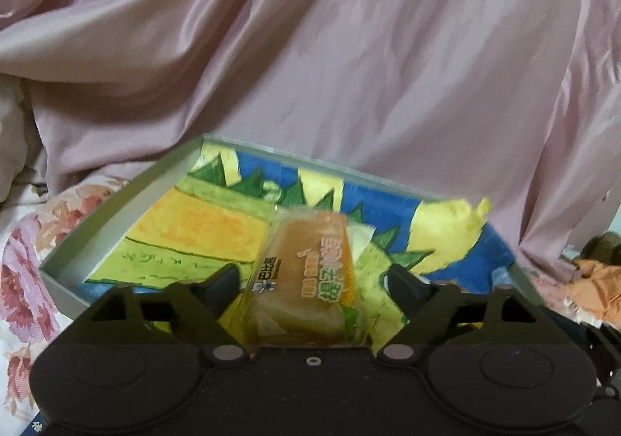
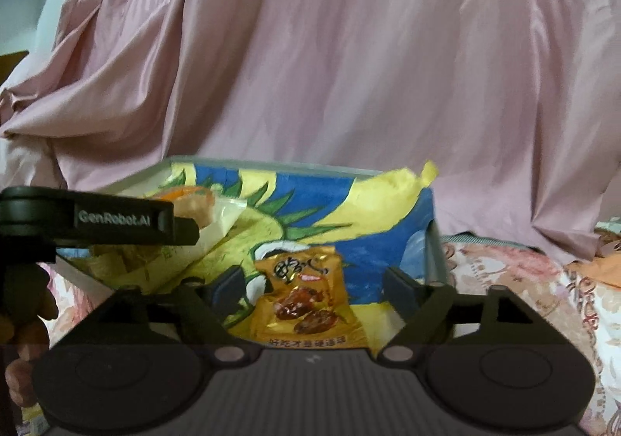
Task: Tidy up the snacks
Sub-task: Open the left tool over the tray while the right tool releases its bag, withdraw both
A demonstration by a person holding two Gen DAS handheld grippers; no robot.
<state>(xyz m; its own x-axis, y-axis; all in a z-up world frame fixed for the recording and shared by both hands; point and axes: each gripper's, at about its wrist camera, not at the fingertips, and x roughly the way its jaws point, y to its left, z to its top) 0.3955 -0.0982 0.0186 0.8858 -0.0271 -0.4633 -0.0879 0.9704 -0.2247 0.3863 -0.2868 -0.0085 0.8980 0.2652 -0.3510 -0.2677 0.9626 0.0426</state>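
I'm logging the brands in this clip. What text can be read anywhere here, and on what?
"GenRobot.AI": on the left gripper, seen from the right wrist view.
Chinese characters on the clear-wrapped cake snack: too blurred to read.
Black brush characters and a bottom line of Chinese print on the golden snack packet: not legible.
Scribbles on the painted box lining: unreadable.

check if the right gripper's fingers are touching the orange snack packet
Apart. The right wrist view shows the right gripper open, with box lining visible between each finger and the orange snack packet lying in the box.
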